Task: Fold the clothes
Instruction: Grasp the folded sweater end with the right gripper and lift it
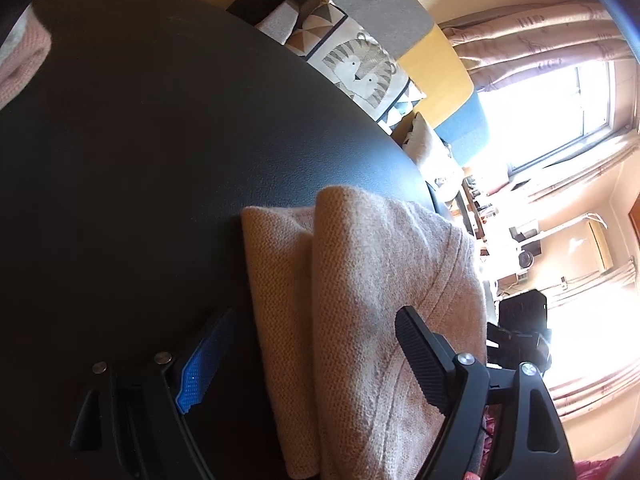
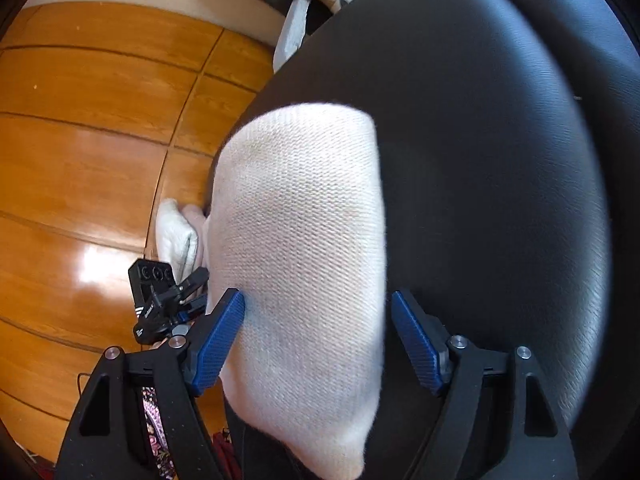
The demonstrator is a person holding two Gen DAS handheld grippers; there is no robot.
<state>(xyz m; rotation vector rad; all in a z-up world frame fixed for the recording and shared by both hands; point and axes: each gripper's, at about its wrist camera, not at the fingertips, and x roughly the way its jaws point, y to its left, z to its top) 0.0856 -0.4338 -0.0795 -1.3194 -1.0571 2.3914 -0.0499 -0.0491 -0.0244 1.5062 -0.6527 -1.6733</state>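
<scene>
Left gripper (image 1: pixel 316 360) fingers spread around the knit sweater (image 1: pixel 360 300); right gripper (image 2: pixel 318 340) fingers likewise spread. Unpinched fold overhung the counter (image 1: pixel 160 160) edge. It might slide off.

Both wrist views close, angled down; share black table (image 1: pixel 140 140), knit (image 2: pixel 300 240).

This is a lived-in home, most likely a sitting room. A sofa with grey, yellow and blue upholstered sections (image 1: pixel 436 60) carries a white cushion printed with a striped tiger (image 1: pixel 360 70). Pinkish patterned curtains (image 1: pixel 532 36) frame a bright sunlit window (image 1: pixel 548 116), and a wall-mounted air conditioner (image 1: pixel 600 246) hangs beyond cluttered shelves. Glossy orange-brown wooden floorboards (image 2: pixel 92 128) spread beside a round black leather-textured table (image 2: pixel 480 140).
</scene>
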